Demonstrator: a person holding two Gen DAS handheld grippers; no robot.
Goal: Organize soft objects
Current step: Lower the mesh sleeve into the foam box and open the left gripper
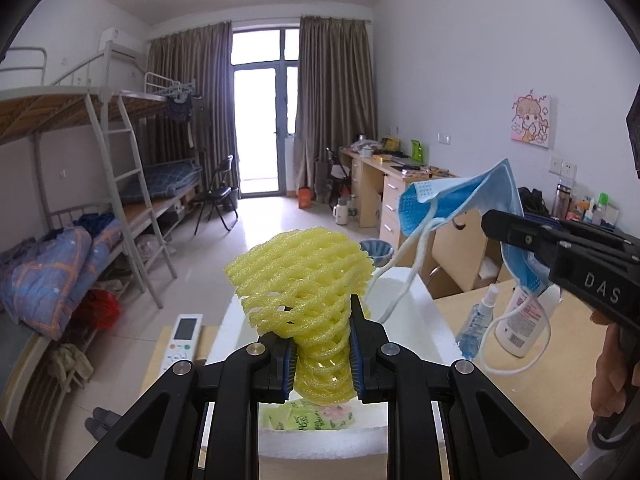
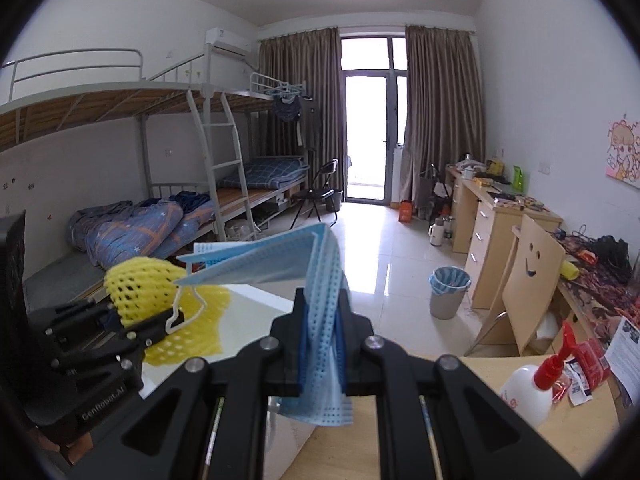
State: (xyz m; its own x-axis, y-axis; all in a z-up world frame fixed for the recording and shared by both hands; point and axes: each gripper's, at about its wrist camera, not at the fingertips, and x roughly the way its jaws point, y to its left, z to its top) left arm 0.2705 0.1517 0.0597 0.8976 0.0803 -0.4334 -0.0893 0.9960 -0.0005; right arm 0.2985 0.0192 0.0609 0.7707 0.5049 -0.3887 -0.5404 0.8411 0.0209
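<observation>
Note the yellow foam net [image 1: 308,280]: soft, open-mesh, slightly glossy. The blue face mask [image 2: 320,300] is matt, pleated nonwoven cloth with an embossed dot texture. Your gripper [image 1: 320,360] bodies are matt black plastic with bright metal pins. The desk [image 1: 532,380] shows smooth, light wood-look laminate.

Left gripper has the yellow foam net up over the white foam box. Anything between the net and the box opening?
Nothing visible. The left gripper grips the yellow foam net above the white foam box; only a green packet lies inside. The blue face mask, held in the right gripper, hangs off to the side.
</observation>
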